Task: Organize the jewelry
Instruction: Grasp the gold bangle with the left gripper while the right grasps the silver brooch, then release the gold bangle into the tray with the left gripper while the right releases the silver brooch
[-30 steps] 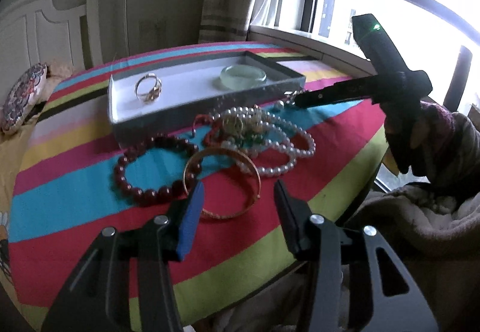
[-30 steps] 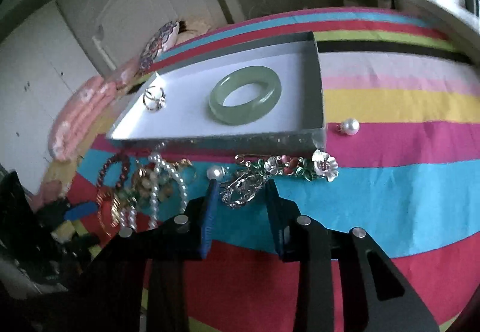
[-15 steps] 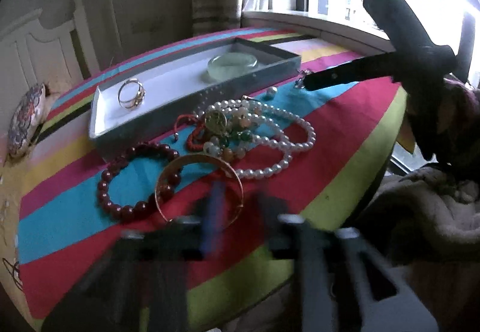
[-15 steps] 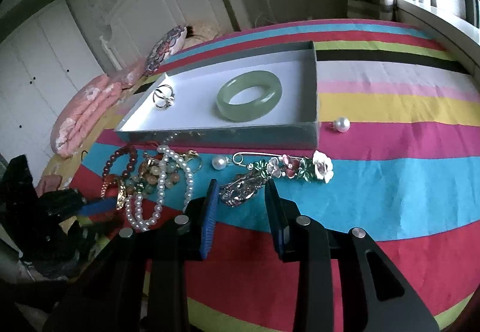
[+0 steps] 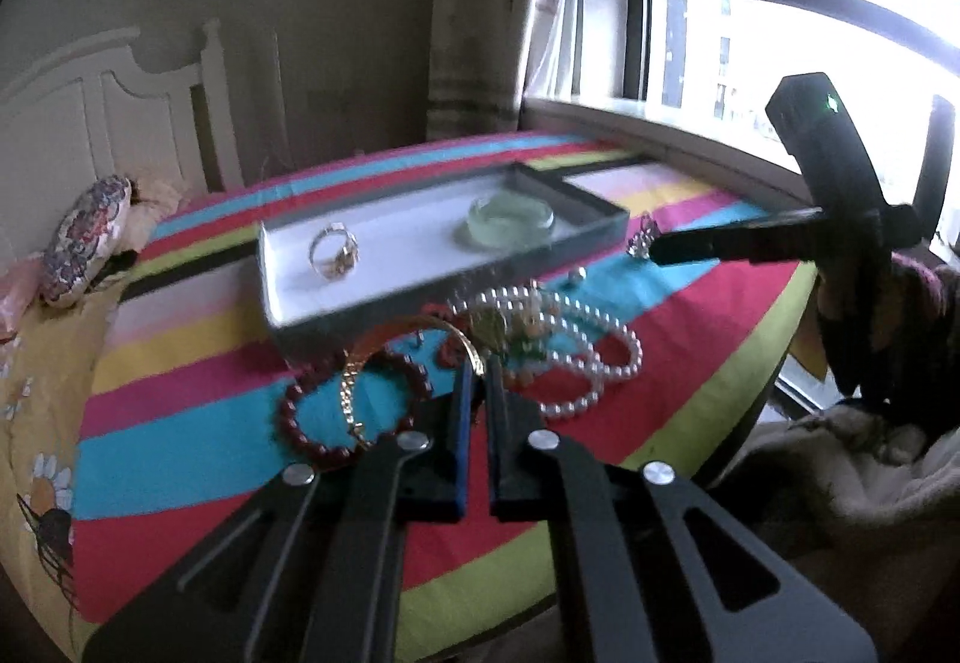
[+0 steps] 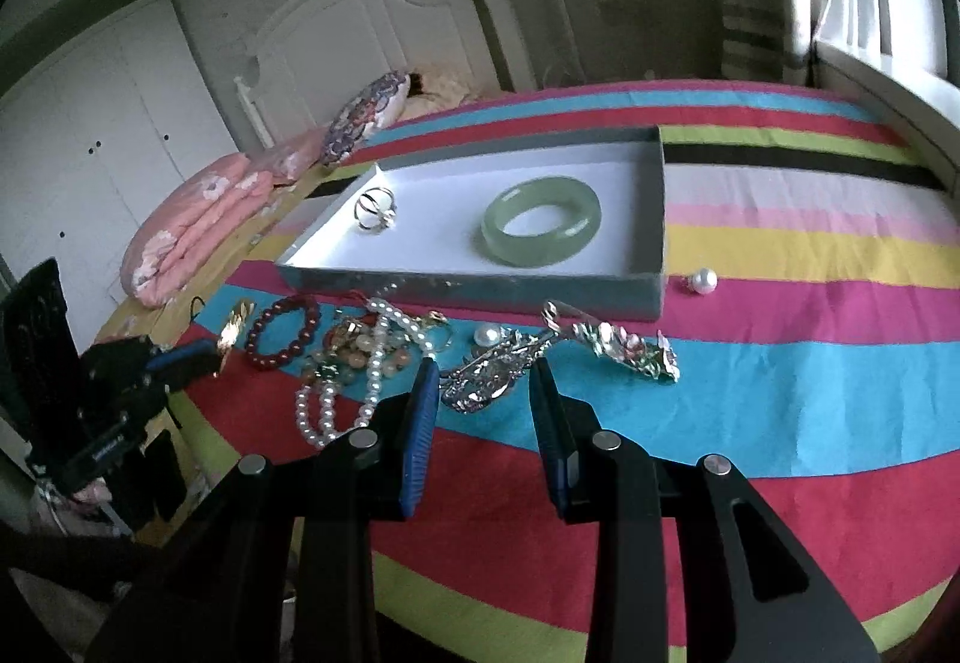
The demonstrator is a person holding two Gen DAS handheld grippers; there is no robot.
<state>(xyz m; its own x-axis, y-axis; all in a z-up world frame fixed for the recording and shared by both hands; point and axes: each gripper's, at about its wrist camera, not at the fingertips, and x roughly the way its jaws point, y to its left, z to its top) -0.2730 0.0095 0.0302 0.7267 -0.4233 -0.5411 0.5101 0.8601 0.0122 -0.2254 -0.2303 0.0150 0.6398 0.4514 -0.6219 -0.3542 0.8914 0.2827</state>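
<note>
Left wrist view: the left gripper (image 5: 477,384) is fully closed on the rim of the gold bangle (image 5: 414,339), which tilts up off the striped cloth (image 5: 180,459) above the red bead bracelet (image 5: 354,405); judged light, rigid and slick, so a pinch across the thin band is the correct hold. Right wrist view: the right gripper (image 6: 483,393) stands partly open, holding nothing, over the silver brooch (image 6: 486,372), judged stiff, irregular and delicate. The grey tray (image 6: 480,291) contains only a ring (image 6: 375,207) and a green jade bangle (image 6: 540,220), judged heavy and brittle.
</note>
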